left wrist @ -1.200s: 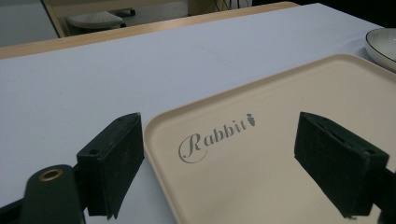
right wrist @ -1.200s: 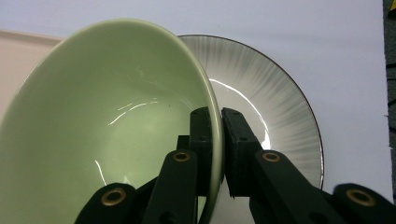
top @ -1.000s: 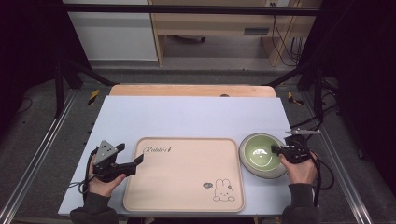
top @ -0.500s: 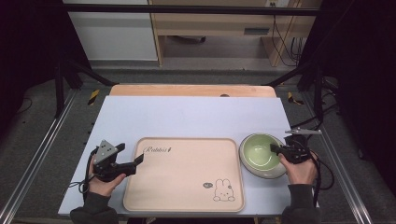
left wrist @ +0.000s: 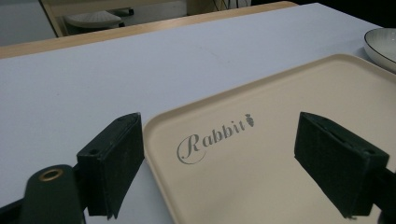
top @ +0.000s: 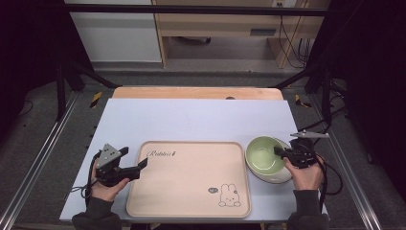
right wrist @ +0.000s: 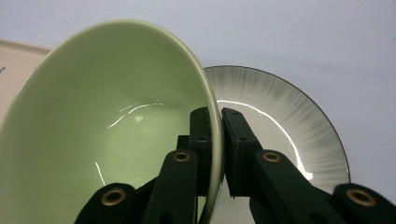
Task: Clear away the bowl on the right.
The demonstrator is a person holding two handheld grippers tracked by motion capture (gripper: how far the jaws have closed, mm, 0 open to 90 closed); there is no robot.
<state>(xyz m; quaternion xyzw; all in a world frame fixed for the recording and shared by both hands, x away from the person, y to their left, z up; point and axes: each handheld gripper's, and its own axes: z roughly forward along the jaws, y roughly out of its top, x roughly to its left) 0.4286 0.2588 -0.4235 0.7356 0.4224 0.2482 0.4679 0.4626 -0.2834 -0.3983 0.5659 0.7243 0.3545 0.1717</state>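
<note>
My right gripper (top: 280, 153) (right wrist: 220, 117) is shut on the right rim of a pale green bowl (top: 262, 158) (right wrist: 107, 121), with one jaw inside and one outside. The bowl is tilted and raised above a white plate (top: 279, 177) (right wrist: 285, 116) with a dark rim, near the table's right edge. A beige tray (top: 191, 178) (left wrist: 261, 154) printed with "Rabbit" and a bunny lies at the front middle. My left gripper (top: 134, 158) (left wrist: 219, 129) stands open at the tray's near-left corner, with its jaws on either side of the tray's edge and nothing held.
The tray, bowl and plate rest on a light blue table top (top: 191, 120) with a wooden strip (top: 196, 92) along its far edge. Black frame rails run along both sides. The plate's rim (left wrist: 380, 44) is at the far right of the left gripper view.
The green bowl has shifted slightly left and tipped up in my right gripper, uncovering part of the white plate beneath. The left gripper has stayed in place.
</note>
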